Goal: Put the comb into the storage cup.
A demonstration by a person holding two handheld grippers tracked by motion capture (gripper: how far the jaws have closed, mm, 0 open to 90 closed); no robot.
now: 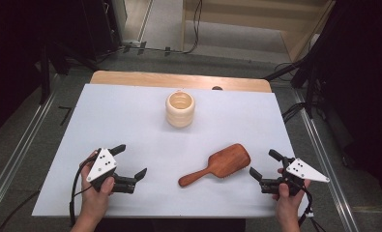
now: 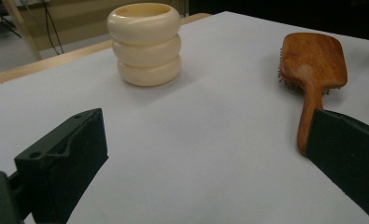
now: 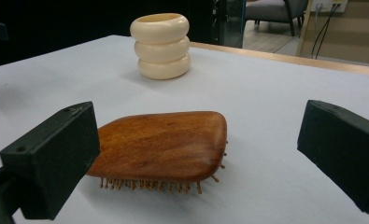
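White tabletop (image 1: 130,116): wooden hairbrush (image 1: 216,164), cream ringed holder (image 1: 180,109); dim room.

The hairbrush (image 3: 163,144) is reddish polished wood with a soft sheen and thin wooden bristles. The ringed cup (image 2: 145,44) looks smooth, cream, semi-gloss. The desk (image 1: 130,121) wears matt white sheeting over pale wood.

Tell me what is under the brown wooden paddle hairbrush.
The brown wooden paddle hairbrush lies back up, its bristles pressing down on the white table sheet. The bristle pad itself is hidden beneath the head; nothing else shows under it.
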